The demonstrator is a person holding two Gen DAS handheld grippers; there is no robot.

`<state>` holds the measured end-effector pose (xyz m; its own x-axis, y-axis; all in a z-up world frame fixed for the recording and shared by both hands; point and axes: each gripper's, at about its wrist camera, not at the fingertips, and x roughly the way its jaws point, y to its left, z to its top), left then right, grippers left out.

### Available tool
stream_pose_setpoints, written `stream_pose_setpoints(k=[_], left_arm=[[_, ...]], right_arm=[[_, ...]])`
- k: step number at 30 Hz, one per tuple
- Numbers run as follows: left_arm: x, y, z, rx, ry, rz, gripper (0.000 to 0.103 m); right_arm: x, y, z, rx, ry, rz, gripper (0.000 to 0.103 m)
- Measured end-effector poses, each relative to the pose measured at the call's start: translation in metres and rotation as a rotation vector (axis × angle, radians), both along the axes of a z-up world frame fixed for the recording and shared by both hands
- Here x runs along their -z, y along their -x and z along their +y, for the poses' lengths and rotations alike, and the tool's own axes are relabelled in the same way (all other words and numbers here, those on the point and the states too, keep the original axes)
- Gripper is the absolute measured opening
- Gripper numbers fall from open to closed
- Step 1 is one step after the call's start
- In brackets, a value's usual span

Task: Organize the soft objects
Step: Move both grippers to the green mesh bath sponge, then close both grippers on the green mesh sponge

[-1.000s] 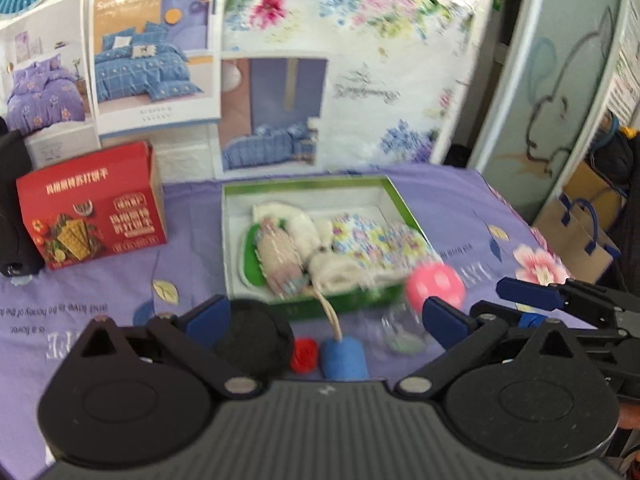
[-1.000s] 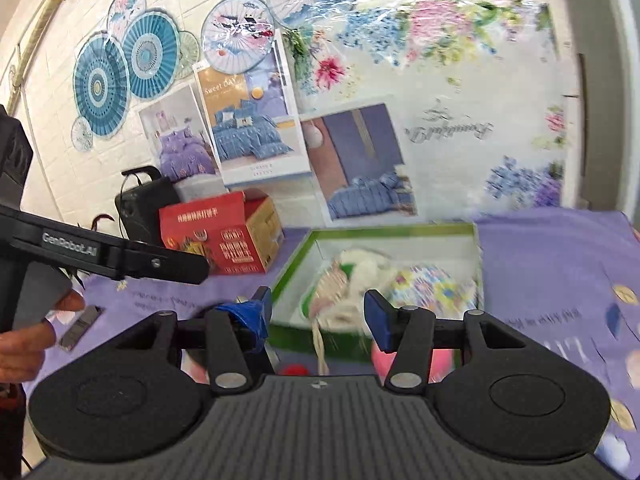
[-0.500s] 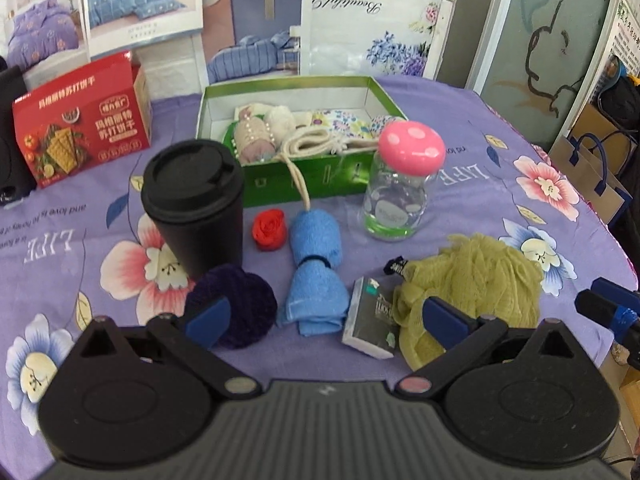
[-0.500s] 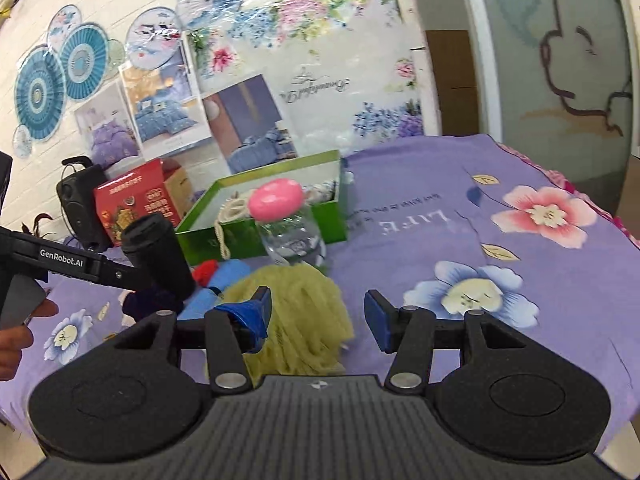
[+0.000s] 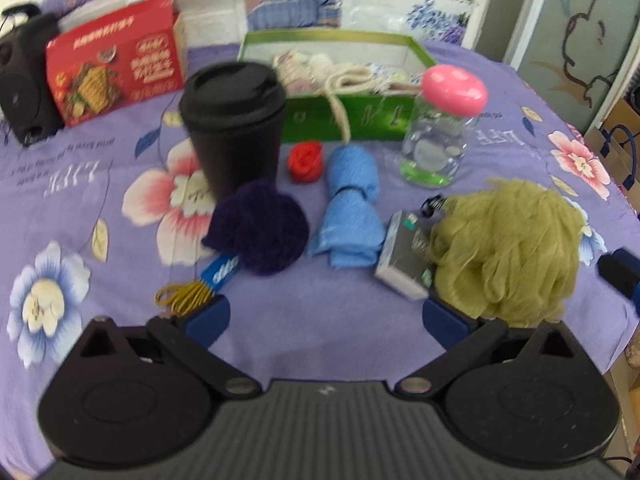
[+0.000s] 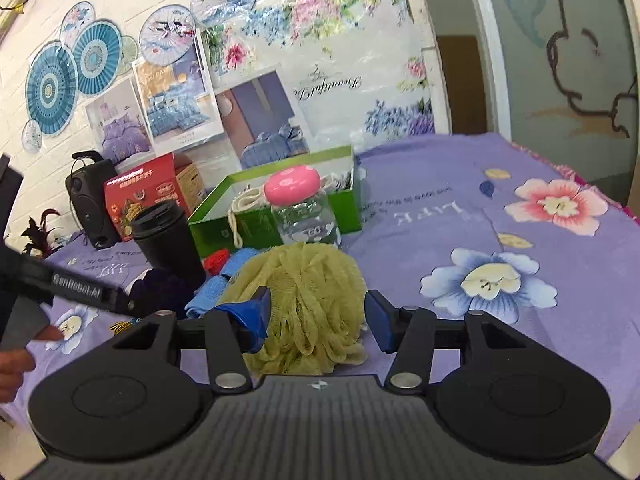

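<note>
Green box (image 5: 352, 120) at the back already holds cream and floral soft pieces, while the olive mesh pouf (image 6: 304, 304) (fluffy, crumpled netting) sits on the cloth at the near edge between the spread right gripper (image 6: 316, 316), and the left gripper (image 5: 324, 320) hangs wide, empty.

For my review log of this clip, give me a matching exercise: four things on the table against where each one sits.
Things:
1. black lidded cup
2. olive mesh bath pouf
3. cream cord
4. red fabric rose

Places:
A. draped over the front wall of the green box
B. between the cup and the blue rolled towel
C. just behind the dark purple pompom
D. between the open fingers of the right gripper, which are not pressing on it

Pairs: 1-C, 2-D, 3-A, 4-B
</note>
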<state>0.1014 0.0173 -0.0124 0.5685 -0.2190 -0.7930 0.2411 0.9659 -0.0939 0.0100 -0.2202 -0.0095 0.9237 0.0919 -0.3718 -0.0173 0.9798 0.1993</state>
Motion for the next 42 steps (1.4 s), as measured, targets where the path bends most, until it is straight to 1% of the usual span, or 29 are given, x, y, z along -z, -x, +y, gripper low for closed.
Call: stream_pose_setpoints(k=[2, 3, 6, 7, 9, 11, 15, 17, 19, 22, 24, 27, 29, 32, 35, 37, 39, 42], left_arm=[[0.004, -0.001, 0.009, -0.026, 0.005, 0.016, 0.102], [0.005, -0.003, 0.012, -0.044, 0.005, 0.019, 0.102], [0.006, -0.008, 0.020, -0.075, 0.004, 0.020, 0.102], [0.006, -0.009, 0.021, -0.077, 0.007, 0.020, 0.102], [0.003, -0.009, 0.019, -0.062, 0.019, 0.019, 0.102], [-0.003, -0.009, 0.010, -0.018, 0.033, 0.010, 0.102], [-0.014, -0.010, -0.022, 0.094, 0.071, -0.010, 0.102], [-0.016, -0.012, -0.040, 0.132, 0.087, -0.006, 0.102], [-0.017, -0.014, -0.058, 0.170, 0.086, 0.003, 0.102], [-0.016, -0.011, -0.081, 0.225, 0.067, 0.004, 0.102], [-0.014, -0.010, -0.088, 0.256, 0.051, 0.009, 0.102], [-0.007, -0.006, -0.087, 0.281, 0.022, 0.018, 0.102], [-0.003, -0.003, -0.085, 0.283, -0.012, 0.008, 0.102], [0.003, 0.002, -0.084, 0.307, -0.080, -0.046, 0.102], [0.009, 0.011, -0.091, 0.378, -0.150, -0.100, 0.102], [0.010, 0.018, -0.099, 0.432, -0.178, -0.136, 0.102], [0.011, 0.024, -0.109, 0.474, -0.200, -0.189, 0.102], [0.015, 0.027, -0.123, 0.523, -0.231, -0.245, 0.102]], right_arm=[[-0.004, 0.004, 0.008, -0.002, 0.041, -0.044, 0.036], [-0.006, 0.004, 0.014, -0.019, 0.068, -0.053, 0.036], [-0.007, -0.006, 0.037, -0.115, 0.148, -0.021, 0.036], [-0.005, -0.009, 0.043, -0.129, 0.168, -0.016, 0.036], [-0.001, -0.014, 0.049, -0.114, 0.208, -0.013, 0.036], [0.002, -0.018, 0.046, -0.092, 0.224, 0.013, 0.036], [0.008, -0.016, 0.022, -0.057, 0.139, 0.051, 0.037], [0.011, -0.013, 0.014, -0.045, 0.107, 0.071, 0.037], [0.015, -0.010, 0.009, -0.049, 0.094, 0.085, 0.037], [0.024, -0.008, 0.008, -0.047, 0.107, 0.101, 0.038], [0.030, -0.010, 0.005, -0.057, 0.095, 0.122, 0.038], [0.035, -0.014, -0.002, -0.061, 0.067, 0.149, 0.038], [0.034, -0.012, -0.014, -0.044, 0.025, 0.138, 0.038], [0.027, -0.014, -0.034, -0.014, -0.025, 0.129, 0.038], [0.014, -0.021, -0.047, -0.018, -0.053, 0.108, 0.038], [0.006, -0.029, -0.049, -0.067, -0.053, 0.105, 0.039], [0.001, -0.041, -0.049, -0.116, -0.063, 0.115, 0.039], [-0.001, -0.063, -0.049, -0.182, -0.129, 0.168, 0.039]])
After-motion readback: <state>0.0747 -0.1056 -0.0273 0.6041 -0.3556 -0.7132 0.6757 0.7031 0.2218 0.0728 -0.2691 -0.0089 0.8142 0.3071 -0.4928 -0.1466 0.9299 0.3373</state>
